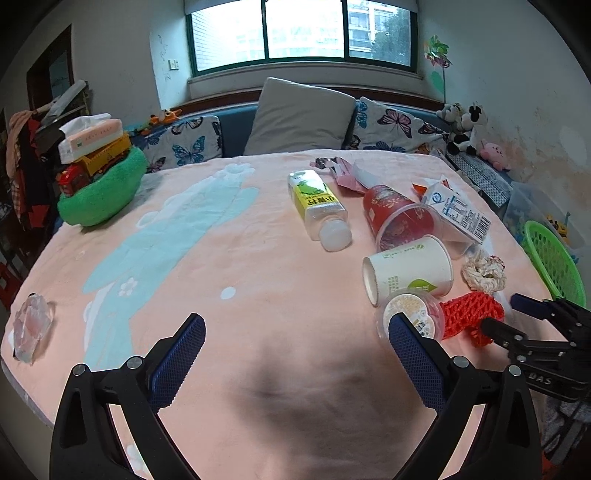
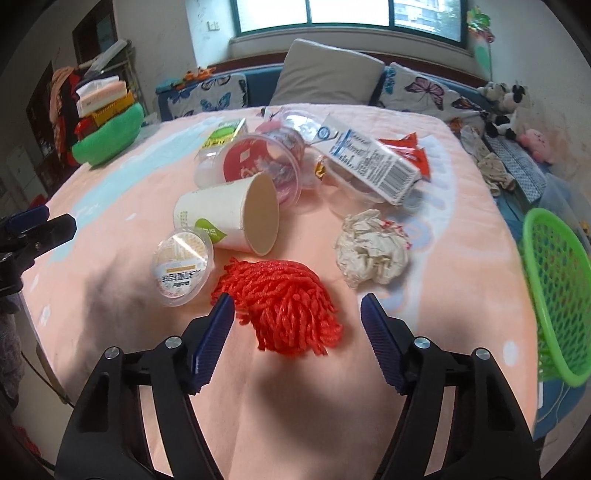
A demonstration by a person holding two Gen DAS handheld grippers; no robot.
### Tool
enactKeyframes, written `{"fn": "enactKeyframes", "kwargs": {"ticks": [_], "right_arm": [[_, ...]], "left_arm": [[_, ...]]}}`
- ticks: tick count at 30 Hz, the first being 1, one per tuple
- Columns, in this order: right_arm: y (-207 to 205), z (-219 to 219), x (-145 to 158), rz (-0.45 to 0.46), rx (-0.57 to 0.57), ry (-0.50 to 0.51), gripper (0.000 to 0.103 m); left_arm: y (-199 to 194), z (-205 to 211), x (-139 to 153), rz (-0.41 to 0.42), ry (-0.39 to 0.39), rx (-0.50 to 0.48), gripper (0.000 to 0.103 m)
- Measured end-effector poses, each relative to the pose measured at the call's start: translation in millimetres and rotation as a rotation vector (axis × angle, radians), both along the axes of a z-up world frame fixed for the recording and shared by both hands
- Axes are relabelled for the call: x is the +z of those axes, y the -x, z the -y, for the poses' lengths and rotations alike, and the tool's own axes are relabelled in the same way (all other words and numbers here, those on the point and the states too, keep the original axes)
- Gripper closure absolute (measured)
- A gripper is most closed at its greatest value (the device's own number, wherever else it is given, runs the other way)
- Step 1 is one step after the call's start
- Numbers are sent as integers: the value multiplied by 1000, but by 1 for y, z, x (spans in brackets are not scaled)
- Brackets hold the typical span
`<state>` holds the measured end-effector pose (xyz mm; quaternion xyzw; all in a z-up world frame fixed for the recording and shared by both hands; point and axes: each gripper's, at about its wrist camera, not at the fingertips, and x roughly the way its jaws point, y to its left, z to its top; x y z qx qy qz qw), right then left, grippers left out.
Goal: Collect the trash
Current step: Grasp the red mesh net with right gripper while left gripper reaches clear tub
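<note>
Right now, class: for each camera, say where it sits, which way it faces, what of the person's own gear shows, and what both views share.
Left wrist: on the left hand-held gripper, facing across the pink blanket toward the window; its open fingers show, and the right hand-held gripper at right.
Right wrist: on the right hand-held gripper, facing the red net; its open fingers straddle the net, the left one's tip at left.
Shared: paper cup, crumpled paper, green basket.

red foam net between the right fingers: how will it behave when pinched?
The red foam mesh net looks soft and open-weave, so it will likely squash flat between the right gripper. Probably very light. Its frayed strands may snag the ribbed pads rather than slip.
</note>
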<state>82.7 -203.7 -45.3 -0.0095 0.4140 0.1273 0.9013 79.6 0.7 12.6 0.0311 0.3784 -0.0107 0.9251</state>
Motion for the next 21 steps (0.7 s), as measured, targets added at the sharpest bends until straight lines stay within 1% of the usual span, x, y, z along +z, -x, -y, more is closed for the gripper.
{"fn": "enactKeyframes", "kwargs": {"ticks": [3,4,6,7,9,11,12,14,15,16,18,21], "right_arm": [[-10,-2,-6,-13,13,16,39],[-13,-3,-8,-21,20,12,43],[-16,-4,-11,-31,32,1,47],[-17,-4,-12,-34,38,-2,51],[-16,-3,-12,-32,43,-6,53],[-15,-1,-11,-33,45,-13,57],[-14,0,-10,-32,46,-16,58],[-11,2,-8,-24,48,-15,59],[-9,2,-7,-19,46,-13,59],[-8,3,-5,-17,46,-13,59],[-4,5,-2,-13,46,-14,59],[3,10,4,5,42,-10,59]], "left_arm": [[-8,6,-5,-18,7,-27,7],[-11,8,-7,-29,11,-36,7],[-15,12,-12,-43,24,-56,7],[-18,16,-15,-53,31,-70,8],[-22,21,-20,-69,43,-96,8],[-26,27,-27,-89,55,-122,11],[-28,30,-29,-96,60,-134,17],[-34,33,-36,-117,70,-146,18],[-36,34,-39,-125,78,-150,21],[-40,35,-42,-139,92,-157,26],[-44,36,-47,-157,118,-172,28],[-49,40,-54,-173,133,-194,31]]}}
